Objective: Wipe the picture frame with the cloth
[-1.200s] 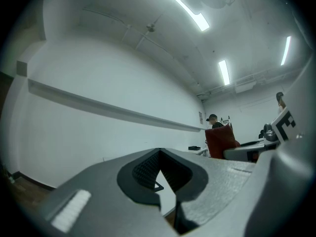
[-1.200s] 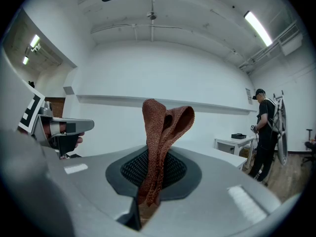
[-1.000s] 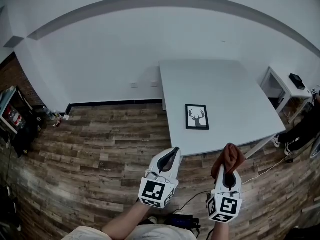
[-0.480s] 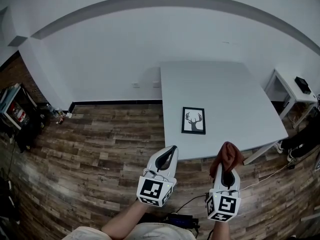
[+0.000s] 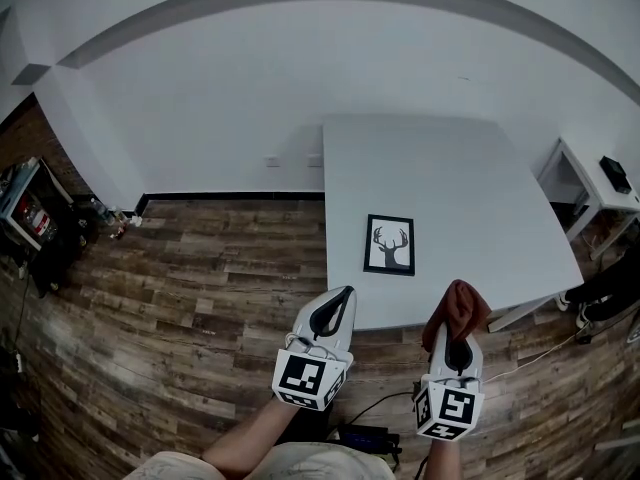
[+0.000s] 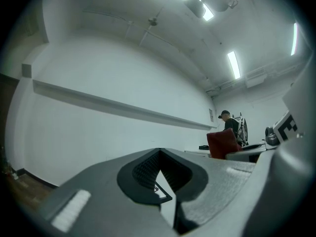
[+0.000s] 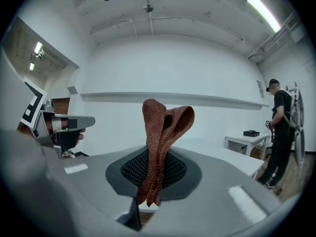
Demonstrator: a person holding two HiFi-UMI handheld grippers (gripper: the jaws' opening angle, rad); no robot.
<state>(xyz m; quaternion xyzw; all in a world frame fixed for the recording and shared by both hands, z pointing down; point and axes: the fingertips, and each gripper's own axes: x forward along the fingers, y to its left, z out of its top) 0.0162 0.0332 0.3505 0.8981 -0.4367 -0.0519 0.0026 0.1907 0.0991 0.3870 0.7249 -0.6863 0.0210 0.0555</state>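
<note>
A black picture frame (image 5: 390, 245) with a deer-head print lies flat near the front edge of the white table (image 5: 440, 168). My right gripper (image 5: 455, 340) is held over the floor just short of that edge, shut on a folded rust-brown cloth (image 5: 460, 310) (image 7: 160, 132) that sticks up from its jaws. My left gripper (image 5: 333, 318) hovers beside it to the left, shut with nothing in it; its jaws meet in the left gripper view (image 6: 165, 194). Both grippers are short of the frame.
Wood plank floor (image 5: 200, 288) lies left of the table. A dark shelf (image 5: 30, 223) with items stands at the far left. A small white side table (image 5: 600, 183) and a person (image 7: 281, 127) are at the right. Cables (image 5: 520, 348) trail on the floor by the table leg.
The view has drifted slightly, so table and frame sit a little lower and nearer. Both grippers keep their pose, the cloth still clamped in the right one.
</note>
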